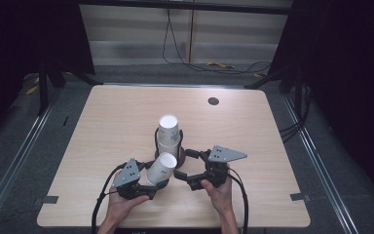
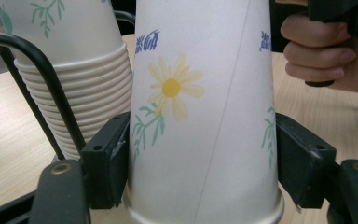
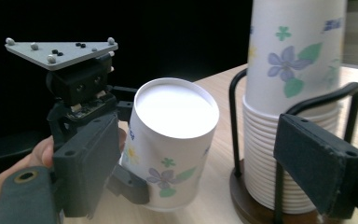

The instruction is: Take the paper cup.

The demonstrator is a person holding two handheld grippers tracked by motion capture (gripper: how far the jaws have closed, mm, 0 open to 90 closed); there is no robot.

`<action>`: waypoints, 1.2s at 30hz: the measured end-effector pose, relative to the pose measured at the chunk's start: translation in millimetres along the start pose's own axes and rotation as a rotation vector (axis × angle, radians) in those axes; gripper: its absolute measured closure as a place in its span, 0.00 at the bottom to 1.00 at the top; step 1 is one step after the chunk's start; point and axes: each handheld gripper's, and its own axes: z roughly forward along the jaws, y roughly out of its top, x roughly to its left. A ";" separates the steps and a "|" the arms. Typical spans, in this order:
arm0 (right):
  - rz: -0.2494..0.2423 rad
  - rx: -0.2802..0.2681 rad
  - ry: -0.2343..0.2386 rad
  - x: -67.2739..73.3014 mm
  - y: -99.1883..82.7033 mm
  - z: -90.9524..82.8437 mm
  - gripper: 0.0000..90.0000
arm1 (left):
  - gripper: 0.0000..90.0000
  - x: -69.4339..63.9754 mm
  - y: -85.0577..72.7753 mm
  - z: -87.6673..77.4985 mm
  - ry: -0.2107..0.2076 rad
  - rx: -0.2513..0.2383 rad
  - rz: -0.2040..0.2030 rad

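Your left gripper (image 1: 152, 181) is clamped on a single paper cup (image 1: 159, 168). In the left gripper view both pads press the cup's (image 2: 200, 116) flowered sides near its rim. The cup is upside down and tilted, base up, held just off the table (image 1: 102, 126), right beside the cup stack (image 1: 169, 134).

The stack sits upside down in a black wire holder (image 1: 157, 138) near mid-table. In the right gripper view the held cup (image 3: 170, 144) is just left of the stack (image 3: 289, 116), apart from it.

Your right gripper (image 1: 186, 168) stands wide, nothing between its jaws. It sits level just right of the held cup, jaws pointing left toward cup and stack. In its own view the jaws frame the held cup and the holder (image 3: 235, 121) without touching either.

Both your hands are at the near edge.
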 end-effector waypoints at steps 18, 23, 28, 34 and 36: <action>-0.006 0.048 -0.044 -6.6 -9.1 -21.0 0.16 | 0.32 3.7 13.3 -0.8 -0.017 0.097 0.040; -0.022 0.085 -0.032 -6.6 -11.0 -22.7 0.16 | 0.32 4.9 14.9 0.2 -0.027 0.126 0.045; -0.034 0.122 -0.022 -7.1 -11.7 -24.0 0.16 | 0.32 5.1 19.6 2.7 -0.038 0.164 0.075; -0.035 0.154 -0.016 -7.6 -11.3 -24.2 0.16 | 0.32 3.7 24.5 6.5 -0.056 0.200 0.099; -0.040 0.171 -0.012 -7.7 -10.2 -23.6 0.16 | 0.32 3.4 26.7 7.3 -0.039 0.208 0.114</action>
